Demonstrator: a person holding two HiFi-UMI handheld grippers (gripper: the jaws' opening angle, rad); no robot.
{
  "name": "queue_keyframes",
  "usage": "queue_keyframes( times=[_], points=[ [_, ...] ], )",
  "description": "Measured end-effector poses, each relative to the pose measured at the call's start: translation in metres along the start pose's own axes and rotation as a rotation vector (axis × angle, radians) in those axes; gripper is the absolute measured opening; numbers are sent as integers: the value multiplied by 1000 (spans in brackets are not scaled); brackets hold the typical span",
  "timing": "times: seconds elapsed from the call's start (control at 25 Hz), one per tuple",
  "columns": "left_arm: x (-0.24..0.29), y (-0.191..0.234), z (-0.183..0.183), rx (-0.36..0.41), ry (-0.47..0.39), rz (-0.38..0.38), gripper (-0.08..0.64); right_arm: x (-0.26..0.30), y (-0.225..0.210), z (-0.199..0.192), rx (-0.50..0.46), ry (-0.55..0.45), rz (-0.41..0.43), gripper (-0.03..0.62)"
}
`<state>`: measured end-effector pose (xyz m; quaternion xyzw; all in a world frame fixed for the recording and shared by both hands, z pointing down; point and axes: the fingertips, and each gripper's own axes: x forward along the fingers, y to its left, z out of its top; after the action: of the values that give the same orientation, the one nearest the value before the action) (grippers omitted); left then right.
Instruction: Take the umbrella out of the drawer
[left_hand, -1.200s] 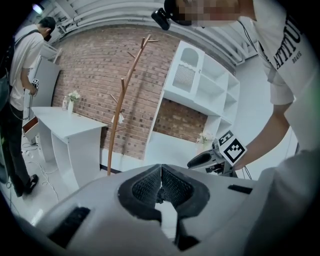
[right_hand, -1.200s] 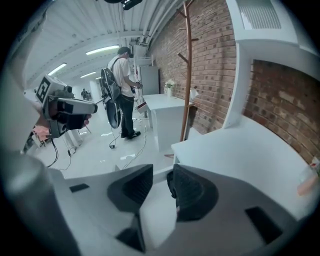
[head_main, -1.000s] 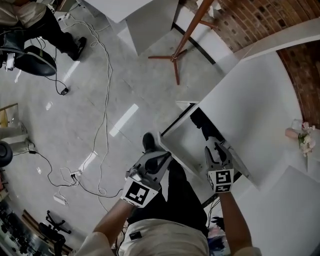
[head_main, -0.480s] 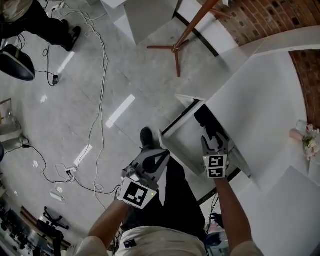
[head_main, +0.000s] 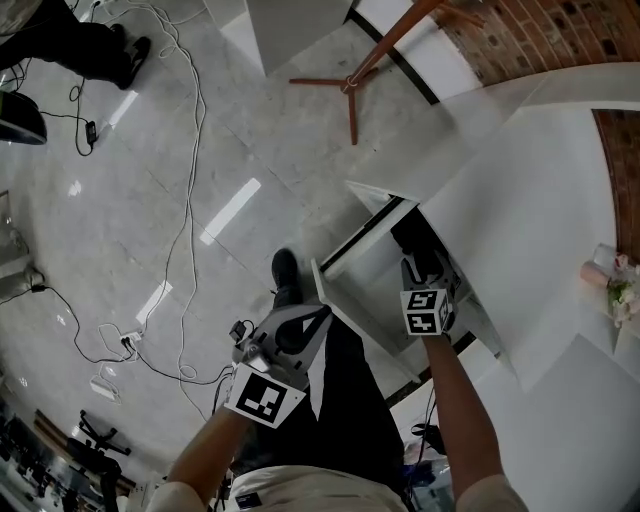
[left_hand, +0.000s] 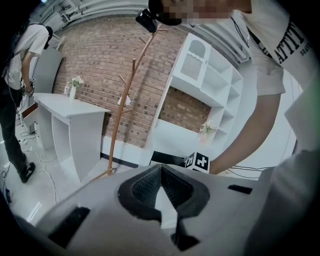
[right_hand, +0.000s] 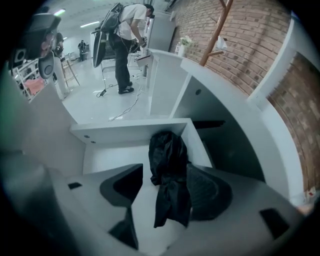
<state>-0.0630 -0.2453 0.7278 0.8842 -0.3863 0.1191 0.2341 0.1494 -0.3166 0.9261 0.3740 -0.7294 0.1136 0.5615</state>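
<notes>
Here, open white drawer (right_hand: 125, 128), black umbrella (right_hand: 167, 155) inside

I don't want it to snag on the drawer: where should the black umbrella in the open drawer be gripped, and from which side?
Grip the umbrella mid-length, coming from above, probably: it lies lengthwise against one wall of the drawer, leaving only its top and one flank free. The right gripper, jaws just opened, has it between them, not pressing.
</notes>
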Motion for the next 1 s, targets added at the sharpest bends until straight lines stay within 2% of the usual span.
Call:
queue_keyframes(
  times=[0.2,0.48,0.64,0.88,1.0],
  points=[
    [0,5,-7,-24,-5,2,26,23,-6,-9,-20,54,1,270],
    [-2,15,-16,-49,4,7,26,45,-18,-15,23,86,-18,290],
    [-4,21,-21,-63,10,13,26,53,-22,-11,-6,102,-21,304],
    [-5,25,-26,-81,23,10,26,64,-17,-13,2,138,38,310],
    [-4,26,-27,-88,22,9,26,69,-15,-15,-23,147,67,311]
  ],
)
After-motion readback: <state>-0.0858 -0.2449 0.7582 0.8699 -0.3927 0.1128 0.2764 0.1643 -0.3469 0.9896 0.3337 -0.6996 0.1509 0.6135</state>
